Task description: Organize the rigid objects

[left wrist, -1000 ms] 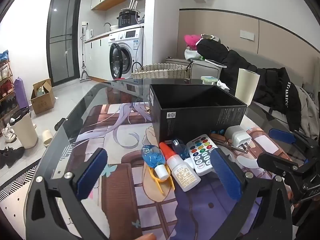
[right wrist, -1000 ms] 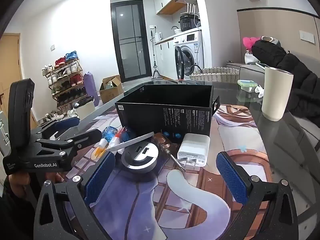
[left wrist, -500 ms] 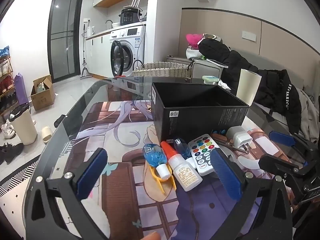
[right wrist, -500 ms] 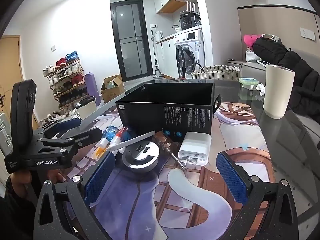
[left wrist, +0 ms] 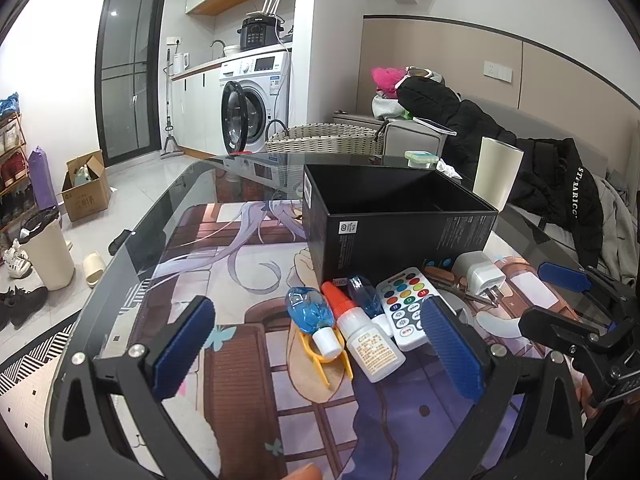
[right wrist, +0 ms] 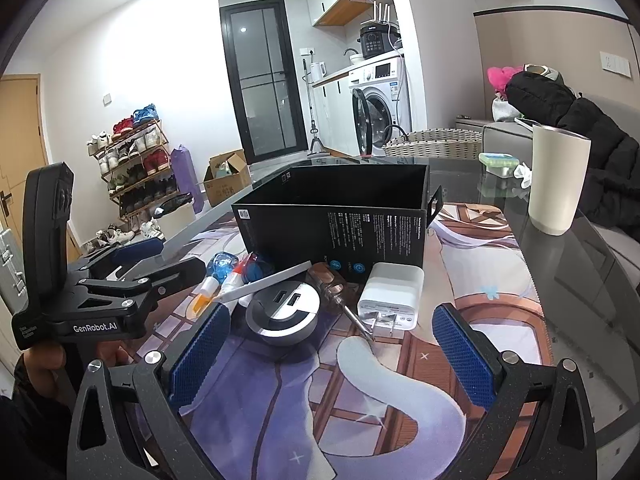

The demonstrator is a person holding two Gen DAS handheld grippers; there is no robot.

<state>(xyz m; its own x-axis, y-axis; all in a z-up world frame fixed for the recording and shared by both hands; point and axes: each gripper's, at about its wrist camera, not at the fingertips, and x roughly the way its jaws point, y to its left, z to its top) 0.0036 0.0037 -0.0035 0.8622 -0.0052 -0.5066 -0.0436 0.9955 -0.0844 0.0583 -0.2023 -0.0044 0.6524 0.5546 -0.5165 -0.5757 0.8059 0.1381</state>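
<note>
Hovering over the glass table [left wrist: 168, 200], left gripper [left wrist: 316, 354] and right gripper [right wrist: 330, 356] both stand wide apart, empty.

Black box [left wrist: 396, 216] sits open-topped; before it lie blue bottle [left wrist: 310, 312], glue bottle [left wrist: 366, 340], remote [left wrist: 406, 304], white charger [right wrist: 392, 294], round hub [right wrist: 284, 312] and what looks like a screwdriver [right wrist: 336, 292].

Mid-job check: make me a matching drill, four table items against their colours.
Items:
1. storage box
2. charger plug
3. glue bottle cap
4. tumbler

Colours:
A. cream
B. red-orange
C. black
D. white

Pairs: 1-C, 2-D, 3-B, 4-A.
</note>
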